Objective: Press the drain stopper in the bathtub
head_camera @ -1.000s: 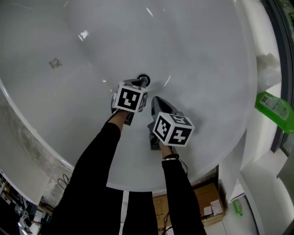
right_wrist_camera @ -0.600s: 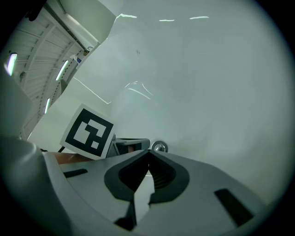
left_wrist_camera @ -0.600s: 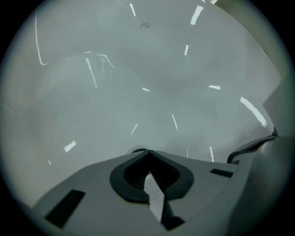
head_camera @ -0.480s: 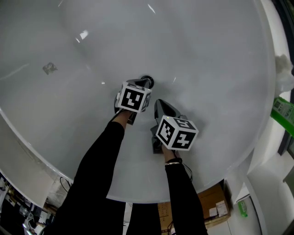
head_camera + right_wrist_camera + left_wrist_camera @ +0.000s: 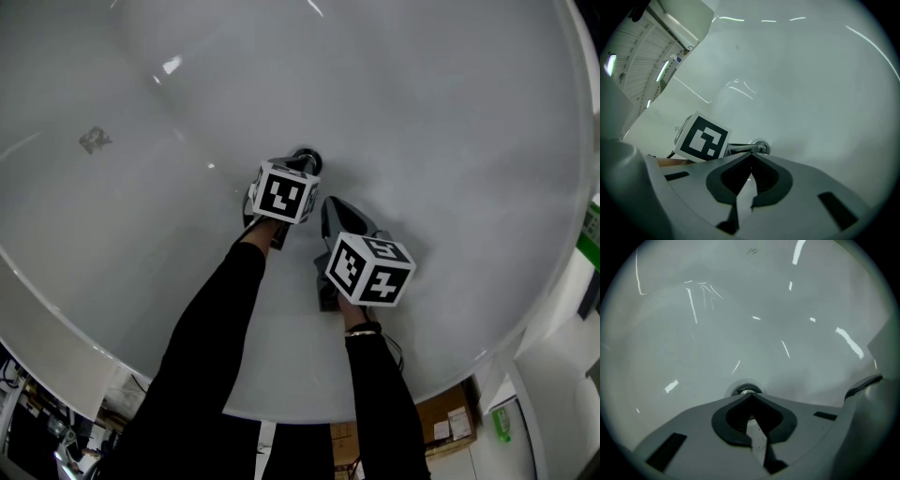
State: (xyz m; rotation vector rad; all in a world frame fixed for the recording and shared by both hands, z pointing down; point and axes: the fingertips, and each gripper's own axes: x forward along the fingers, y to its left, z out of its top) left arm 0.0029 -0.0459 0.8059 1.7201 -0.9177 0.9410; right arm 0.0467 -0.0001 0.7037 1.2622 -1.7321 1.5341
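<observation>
Pointing at drain stopper (image 5: 307,156), left gripper (image 5: 301,165) stands far from bathtub rim (image 5: 56,337).

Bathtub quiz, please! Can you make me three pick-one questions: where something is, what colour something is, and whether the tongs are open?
1. Where is the drain stopper?
A. On the tub's rim
B. Just past the tip of the left tongs
C. Behind the person's elbow

2. What colour is the bathtub?
A. White
B. Red
C. Black

3. How are the right tongs?
A. Wide open
B. Shut on a sponge
C. Shut, holding nothing

Answers:
1 B: the left gripper view shows the stopper right beyond the tips.
2 A: every view shows a white basin.
3 C: the right gripper view shows the tips together with nothing between them.
</observation>
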